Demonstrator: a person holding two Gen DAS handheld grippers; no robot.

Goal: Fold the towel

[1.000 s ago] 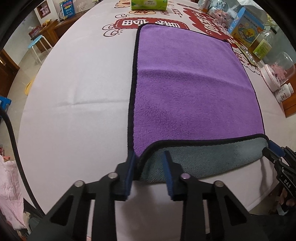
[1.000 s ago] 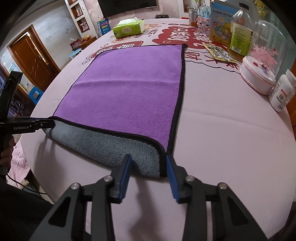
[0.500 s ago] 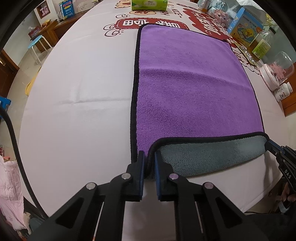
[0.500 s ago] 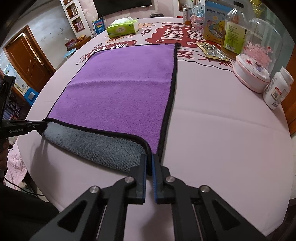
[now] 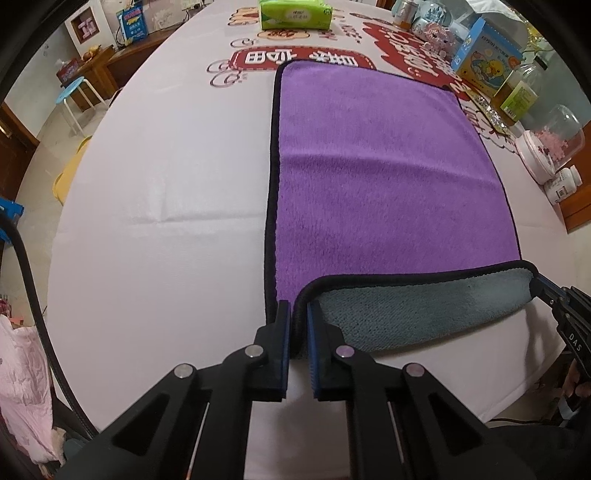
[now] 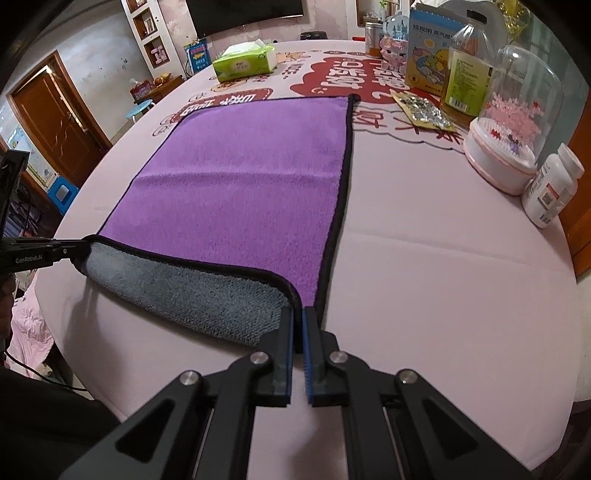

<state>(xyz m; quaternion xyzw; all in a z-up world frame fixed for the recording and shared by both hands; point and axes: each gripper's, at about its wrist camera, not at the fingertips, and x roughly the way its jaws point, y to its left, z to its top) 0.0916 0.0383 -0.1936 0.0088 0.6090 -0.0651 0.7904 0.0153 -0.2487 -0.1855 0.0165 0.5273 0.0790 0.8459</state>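
A purple towel (image 5: 376, 177) with a black hem and a grey underside lies flat on the round table; it also shows in the right wrist view (image 6: 240, 184). Its near edge is lifted and curls over, showing the grey side (image 5: 417, 314). My left gripper (image 5: 299, 314) is shut on the towel's near left corner. My right gripper (image 6: 298, 317) is shut on the near right corner. Each gripper shows at the edge of the other's view, the right one (image 5: 565, 314) and the left one (image 6: 40, 251).
The table has a pale cloth (image 5: 166, 206) with red print at the far side. A green tissue pack (image 5: 295, 14) lies far back. A glass dome (image 6: 517, 122), a white pill bottle (image 6: 552, 192), a jar and a box stand at the right.
Both grippers closed from open onto the towel's near corners. The near edge has risen and rolled a little farther over the purple side.
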